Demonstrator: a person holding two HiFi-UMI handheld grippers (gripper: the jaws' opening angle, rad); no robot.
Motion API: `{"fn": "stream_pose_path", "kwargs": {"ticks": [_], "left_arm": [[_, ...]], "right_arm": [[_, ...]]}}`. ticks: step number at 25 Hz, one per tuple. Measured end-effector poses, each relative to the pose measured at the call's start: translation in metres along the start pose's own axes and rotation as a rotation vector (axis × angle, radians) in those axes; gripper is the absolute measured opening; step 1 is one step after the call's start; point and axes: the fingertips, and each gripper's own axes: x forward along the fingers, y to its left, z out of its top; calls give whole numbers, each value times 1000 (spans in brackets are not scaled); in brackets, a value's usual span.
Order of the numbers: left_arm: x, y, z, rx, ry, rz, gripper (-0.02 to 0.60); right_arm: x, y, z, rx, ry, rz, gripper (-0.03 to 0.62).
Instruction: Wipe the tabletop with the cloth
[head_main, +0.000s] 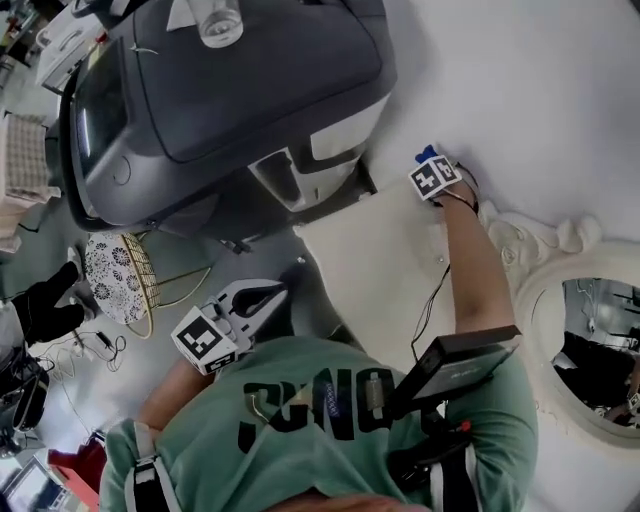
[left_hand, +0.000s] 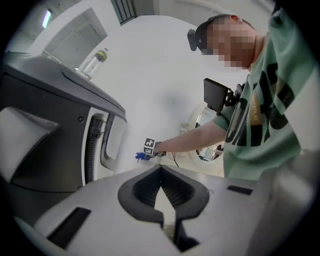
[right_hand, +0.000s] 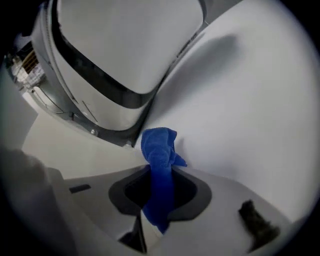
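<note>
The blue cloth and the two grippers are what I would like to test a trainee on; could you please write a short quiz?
1. True or false: the left gripper holds the blue cloth.
2. What stands on top of the grey appliance? A) a clear bottle B) a mug C) a plate
3. Fill in: the jaws of the right gripper are shut on the ____.
Key: 1 false; 2 A; 3 blue cloth.
</note>
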Motion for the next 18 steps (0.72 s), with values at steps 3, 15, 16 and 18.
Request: {"fn": "stream_pose_path", "kwargs": {"ticks": [3, 15, 16, 18], "left_arm": [[-12, 20, -7, -34, -5, 26, 9], [-28, 26, -13, -72, -71, 51, 9], [-28, 20, -10, -66, -79, 46, 9], [-30, 6, -3, -63, -102, 39, 9]], "right_arm": [[31, -15, -11, 66, 103, -43, 83], [-12, 71, 24, 66, -46, 145, 78], [-29, 102, 36, 24, -91, 180, 78], [-66, 169, 58, -69, -177, 246, 78]]}}
